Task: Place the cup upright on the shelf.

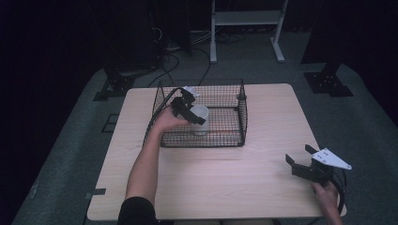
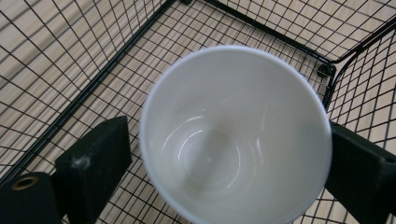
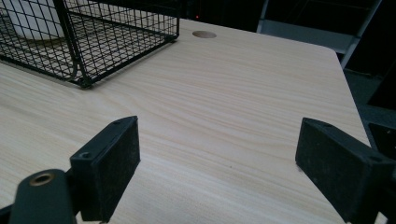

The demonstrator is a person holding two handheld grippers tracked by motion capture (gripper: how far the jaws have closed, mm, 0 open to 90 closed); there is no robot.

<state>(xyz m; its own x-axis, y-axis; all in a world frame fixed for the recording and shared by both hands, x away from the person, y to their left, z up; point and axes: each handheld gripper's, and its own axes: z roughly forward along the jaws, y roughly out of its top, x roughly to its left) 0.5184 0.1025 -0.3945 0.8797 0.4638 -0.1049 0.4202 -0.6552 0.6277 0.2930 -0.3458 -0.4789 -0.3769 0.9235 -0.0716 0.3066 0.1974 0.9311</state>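
Note:
A white cup (image 1: 202, 123) stands upright inside a black wire basket (image 1: 206, 140) on the far left part of the wooden table (image 1: 225, 187). My left gripper (image 1: 191, 112) reaches down into the basket over the cup. In the left gripper view I look straight into the empty cup (image 2: 233, 135) between the jaws of the left gripper (image 2: 231, 154). The left pad (image 2: 100, 154) stands a little clear of the cup's wall, so the jaws are open around it. My right gripper (image 1: 299, 154) hovers open over the table's near right corner, with nothing between the jaws of the right gripper (image 3: 217, 158).
The basket (image 3: 116, 42) has low mesh walls on all sides. A round cable hole (image 3: 204, 34) sits in the tabletop beyond it. Dark floor, cables and a white stand's legs (image 1: 246, 28) lie behind the table.

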